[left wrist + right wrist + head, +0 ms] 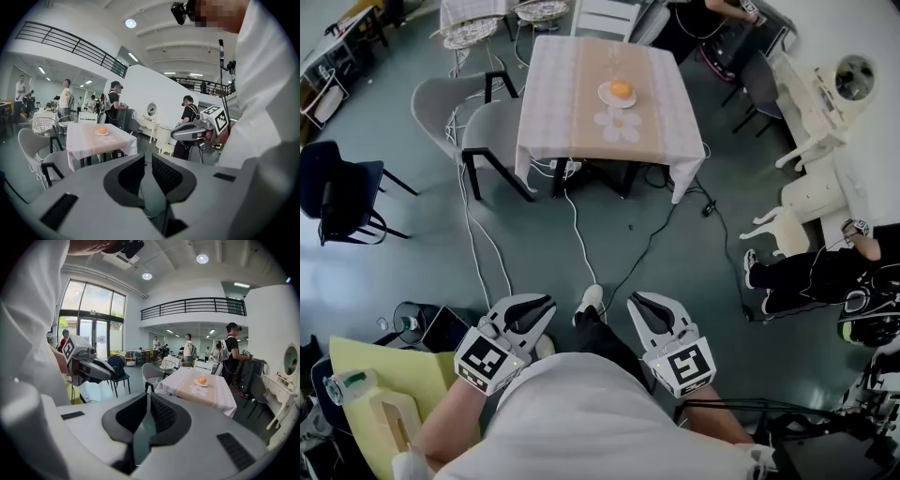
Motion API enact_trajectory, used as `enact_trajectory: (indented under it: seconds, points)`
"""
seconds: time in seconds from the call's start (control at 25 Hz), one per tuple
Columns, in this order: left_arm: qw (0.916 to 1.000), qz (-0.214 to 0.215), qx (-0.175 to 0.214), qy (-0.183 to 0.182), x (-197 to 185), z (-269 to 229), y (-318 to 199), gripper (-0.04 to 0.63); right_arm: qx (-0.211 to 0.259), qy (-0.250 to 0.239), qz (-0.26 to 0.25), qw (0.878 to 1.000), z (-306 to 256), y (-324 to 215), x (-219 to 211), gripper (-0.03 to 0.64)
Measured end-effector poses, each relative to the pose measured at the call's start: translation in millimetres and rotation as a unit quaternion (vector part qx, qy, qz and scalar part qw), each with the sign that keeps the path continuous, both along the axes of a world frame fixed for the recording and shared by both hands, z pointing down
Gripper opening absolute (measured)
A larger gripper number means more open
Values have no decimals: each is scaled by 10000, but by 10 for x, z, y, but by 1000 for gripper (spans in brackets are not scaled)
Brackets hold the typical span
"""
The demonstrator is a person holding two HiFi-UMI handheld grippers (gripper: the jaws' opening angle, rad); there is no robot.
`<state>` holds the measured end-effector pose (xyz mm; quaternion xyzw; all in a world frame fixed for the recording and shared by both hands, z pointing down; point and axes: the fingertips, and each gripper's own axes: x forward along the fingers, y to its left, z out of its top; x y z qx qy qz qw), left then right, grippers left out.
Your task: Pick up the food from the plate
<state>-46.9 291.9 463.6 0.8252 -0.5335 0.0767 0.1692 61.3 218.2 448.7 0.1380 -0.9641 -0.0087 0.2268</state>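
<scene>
Round orange food item (pixel 621 89): one piece, resting on a small white round plate (pixel 607 97) on a square desk draped in a pale pink-and-tan checked cloth (pixel 562 84), upper centre of the head view. It is well apart from both claws, with grey floor (pixel 694 244) between. Left claw (pixel 542 306), grey, two-jaw: lower left of centre, jaws drawn together on nothing, pointing up-frame toward the desk. Right claw (pixel 639 302), same make: lower right of centre, jaws likewise together, nothing between them. Both are carried close to the person's body, judged a posture for walking up, since the food item lies out of reach. White flower-shaped mat (pixel 617 124): on the cloth, just below the plate in frame. Grey shell chairs (pixel 441 98): left of the desk. White cables (pixel 577 234): trailing from under the desk toward the person, judged a trip risk on approach. Approach not yet made; the jaws will need opening.
</scene>
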Motion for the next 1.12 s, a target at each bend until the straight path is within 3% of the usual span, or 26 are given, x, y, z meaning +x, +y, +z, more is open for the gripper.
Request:
enact_trajectory:
  seconds: [0.08,0.24,0.48,0.68,0.88,1.0,1.12]
  points:
    - [9999,76,-49,-72,21,-17,-344,61,-62,-44,32,10000,-2,-324,16,28]
    - [9988,353,-39,-348,39,-181,-1134,98,48,-256,159,9995,-138,-1056,-1,121]
    - [9964,360,85,-769,-125,-302,-2278,118,16,-329,412,9986,-127,-1900,266,129]
    - [9947,494,-190,-876,-386,-220,-3082,143,-235,-238,859,9957,-14,-2391,366,129]
    - [9903,652,-217,-1211,-766,-19,-3961,169,-122,-180,1279,9915,28,-2916,335,131]
    - [9863,955,-206,-1329,-976,135,-4541,183,-51,-91,1738,9847,32,-3242,280,141]
    - [9770,1307,-238,-1667,-1235,322,-5141,213,-14,30,2193,9757,-4,-3541,146,161]
